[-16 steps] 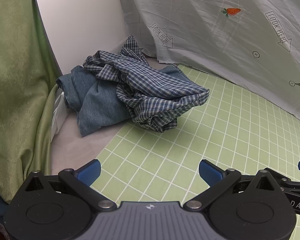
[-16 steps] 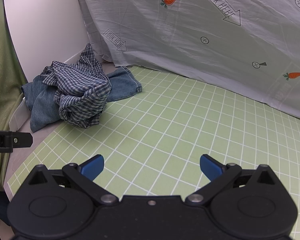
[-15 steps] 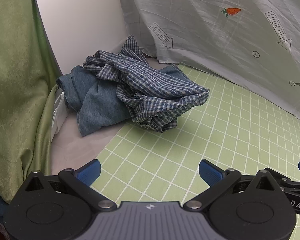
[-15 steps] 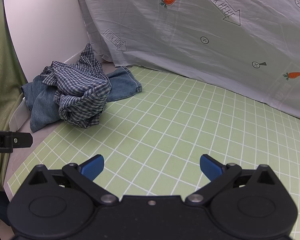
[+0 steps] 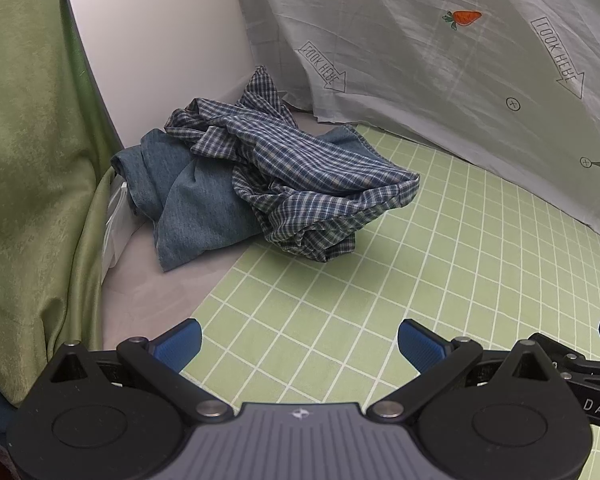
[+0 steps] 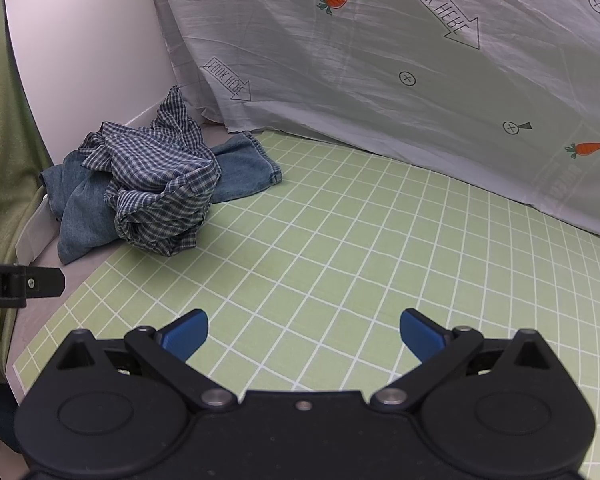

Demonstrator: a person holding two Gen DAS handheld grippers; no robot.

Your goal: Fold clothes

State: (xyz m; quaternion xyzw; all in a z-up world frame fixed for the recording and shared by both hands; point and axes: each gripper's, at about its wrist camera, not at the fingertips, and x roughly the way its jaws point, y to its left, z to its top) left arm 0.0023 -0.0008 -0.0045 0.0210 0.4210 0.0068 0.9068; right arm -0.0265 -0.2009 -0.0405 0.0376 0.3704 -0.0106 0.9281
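Note:
A crumpled blue-and-white checked shirt lies heaped on a blue denim garment at the far left corner of the green grid mat. My left gripper hovers open over the mat's near left edge, well short of the pile, nothing between its blue pads. My right gripper is likewise open and empty, over the mat to the right of the pile. In the left wrist view, part of the right gripper's black frame shows at the right edge.
A grey printed sheet hangs along the back of the mat. A white panel stands behind the pile. Green curtain fabric hangs at the left. A grey tabletop strip borders the mat's left side.

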